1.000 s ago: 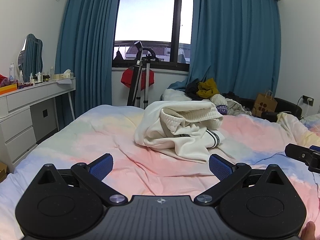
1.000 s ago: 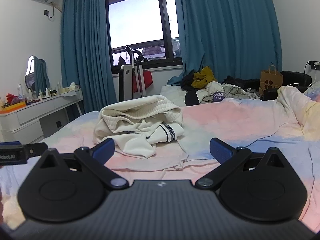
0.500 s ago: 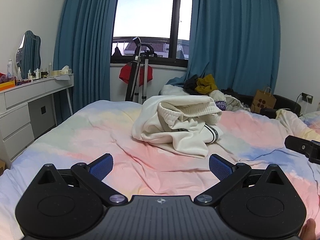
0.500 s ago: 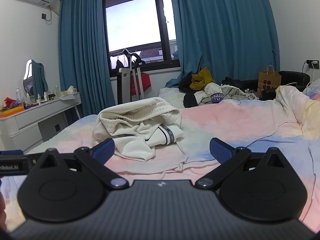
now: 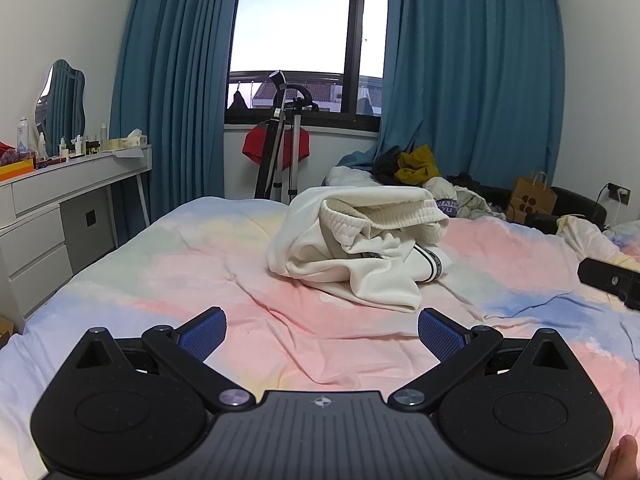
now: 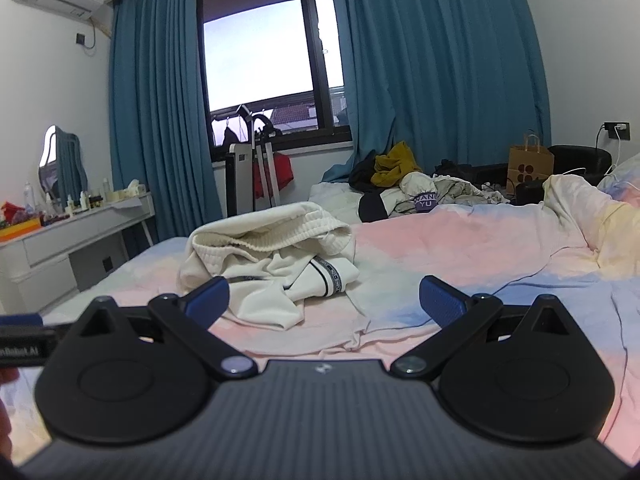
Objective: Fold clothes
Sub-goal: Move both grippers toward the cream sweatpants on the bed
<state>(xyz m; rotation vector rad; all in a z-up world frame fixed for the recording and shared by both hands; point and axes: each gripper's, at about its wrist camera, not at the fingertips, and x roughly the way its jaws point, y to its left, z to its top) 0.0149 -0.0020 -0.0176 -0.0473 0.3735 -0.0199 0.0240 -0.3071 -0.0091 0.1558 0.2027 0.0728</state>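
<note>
**Cream garment heaped mid-bed, both grippers spread and holding nothing**

Dresser [image 5: 60, 208] stands at the far left against the wall, white, with bottles and a wavy-edged mirror [image 5: 62, 108] on top. Just beside it hang blue curtains [image 5: 172, 92], framing a dark-framed window [image 5: 296, 48]. Below the sill a folded metal stand [image 5: 280, 152] leans upright with a red cloth [image 5: 276, 148] behind it.

Moving right, the bed [image 5: 160, 272] fills the lower view, covered in a wrinkled pastel sheet of pink, yellow and blue. The left gripper [image 5: 322, 334] hovers low over the near part of the sheet, its blue-padded fingers [image 5: 202, 334] spread wide apart with only sheet between them. Ahead of it, near the middle of the bed, lies the cream garment [image 5: 360, 252], crumpled in a loose heap, its ribbed waistband [image 5: 384, 212] gaping on top and a black-striped band showing at its right edge. Nothing touches it.

Further right, at the far edge of the bed, sits a pile of clothes [image 6: 408, 184] with a mustard piece on top. A brown paper bag [image 6: 530, 162] stands beyond it by the right wall.

The right gripper [image 6: 324, 302] is likewise released, its fingers [image 6: 442, 300] wide apart; from its camera the cream garment [image 6: 276, 264] lies ahead and left, partly behind the left finger.
</note>
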